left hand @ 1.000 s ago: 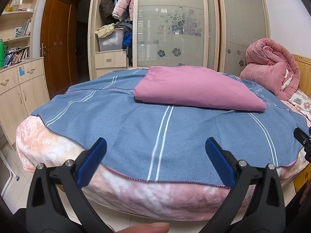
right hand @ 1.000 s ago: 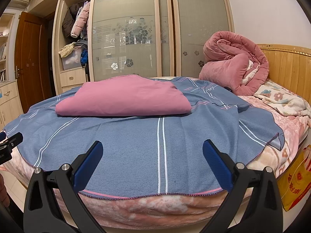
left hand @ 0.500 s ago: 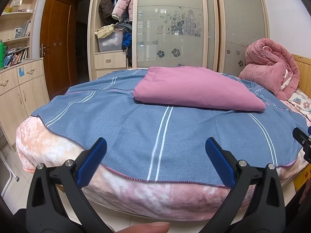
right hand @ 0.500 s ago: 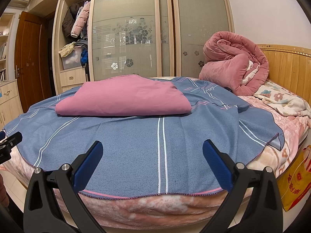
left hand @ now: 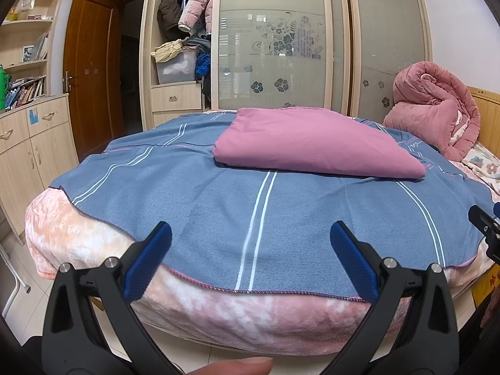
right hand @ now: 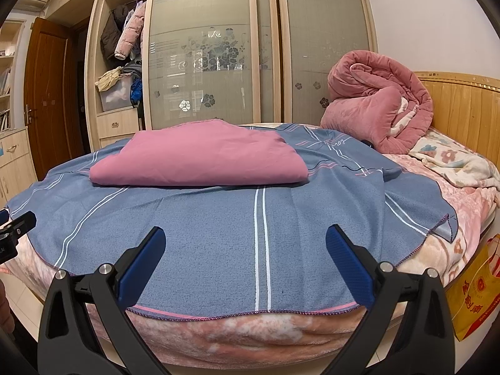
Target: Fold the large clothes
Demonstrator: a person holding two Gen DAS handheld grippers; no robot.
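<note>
A folded pink cloth lies on a blue striped sheet spread flat over the bed. My left gripper hangs open in front of the sheet's near hem, nothing between its blue pads. My right gripper is open too, holding nothing, just short of the same hem further right. Each gripper's tip shows at the edge of the other's view. A fingertip shows at the bottom of the left wrist view.
A rolled pink quilt sits against the wooden headboard. A wardrobe with glass sliding doors stands behind the bed, a wooden door and cabinets to the left. A yellow bag stands on the floor at the right.
</note>
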